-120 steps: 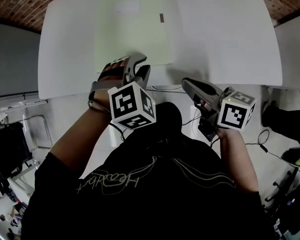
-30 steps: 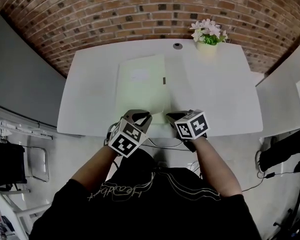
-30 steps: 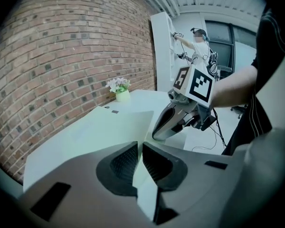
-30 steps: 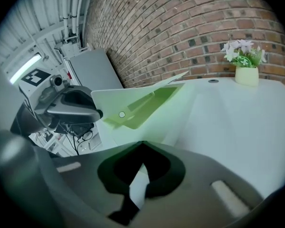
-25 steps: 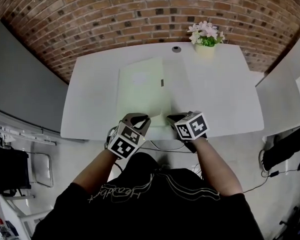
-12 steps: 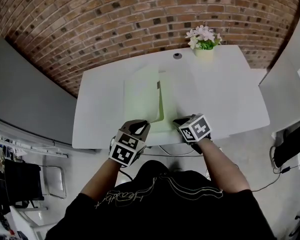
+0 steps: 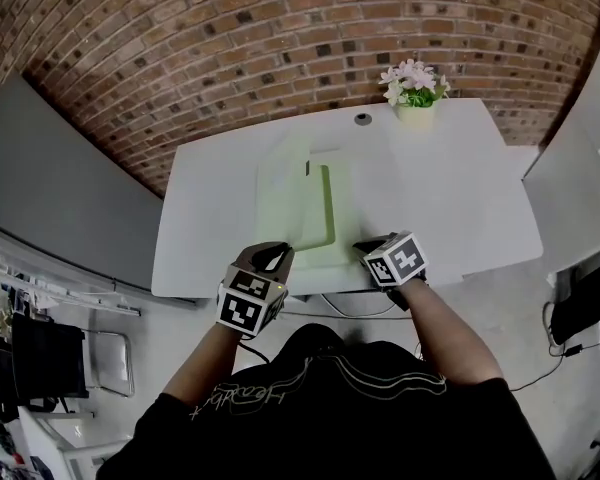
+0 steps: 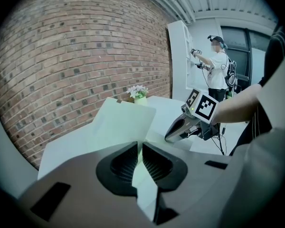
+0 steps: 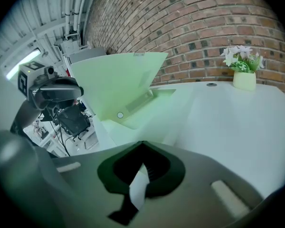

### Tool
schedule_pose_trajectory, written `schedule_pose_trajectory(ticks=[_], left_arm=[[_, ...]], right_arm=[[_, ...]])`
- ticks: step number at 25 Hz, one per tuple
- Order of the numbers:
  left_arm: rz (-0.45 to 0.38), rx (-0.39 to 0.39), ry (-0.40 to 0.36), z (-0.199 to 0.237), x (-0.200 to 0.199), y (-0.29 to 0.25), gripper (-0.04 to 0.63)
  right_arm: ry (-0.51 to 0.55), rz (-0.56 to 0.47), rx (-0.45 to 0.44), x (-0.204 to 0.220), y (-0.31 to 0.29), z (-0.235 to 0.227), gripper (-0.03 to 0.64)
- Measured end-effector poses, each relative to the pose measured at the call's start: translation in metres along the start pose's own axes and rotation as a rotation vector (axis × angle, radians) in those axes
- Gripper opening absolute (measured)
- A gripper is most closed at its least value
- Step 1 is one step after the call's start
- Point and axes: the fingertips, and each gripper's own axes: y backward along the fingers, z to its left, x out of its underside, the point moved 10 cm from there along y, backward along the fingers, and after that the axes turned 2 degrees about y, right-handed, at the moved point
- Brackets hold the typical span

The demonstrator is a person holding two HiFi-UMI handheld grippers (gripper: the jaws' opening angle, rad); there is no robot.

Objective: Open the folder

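The green folder [image 7: 298, 208] lies at the near edge of the white table [image 7: 460, 188]. My left gripper [image 8: 140, 161] is clamped on its front cover [image 8: 119, 123], which is lifted up. My right gripper [image 9: 141, 174] pinches the bottom leaf on the right.

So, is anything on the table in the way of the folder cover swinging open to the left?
Nothing visible. The left gripper pinches the raised folder cover, the table left of it is bare, and the flower pot stands at the far right corner.
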Motion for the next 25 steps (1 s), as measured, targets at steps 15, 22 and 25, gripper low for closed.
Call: schedule_pose_trajectory(ticks=[15, 22, 25], left_arm=[[-0.045, -0.226, 0.021, 0.018, 0.014, 0.036, 0.017], [-0.045, -0.311, 0.080, 0.032, 0.023, 0.052, 0.014], [-0.051, -0.328, 0.126, 0.042, 0.027, 0.058, 0.014]], right_arm=[[0.022, 0.011, -0.013, -0.001, 0.000, -0.002, 0.002], [0.027, 0.004, -0.025, 0.000, 0.000, -0.003, 0.002], [0.028, 0.005, -0.027, -0.001, -0.001, -0.002, 0.002]])
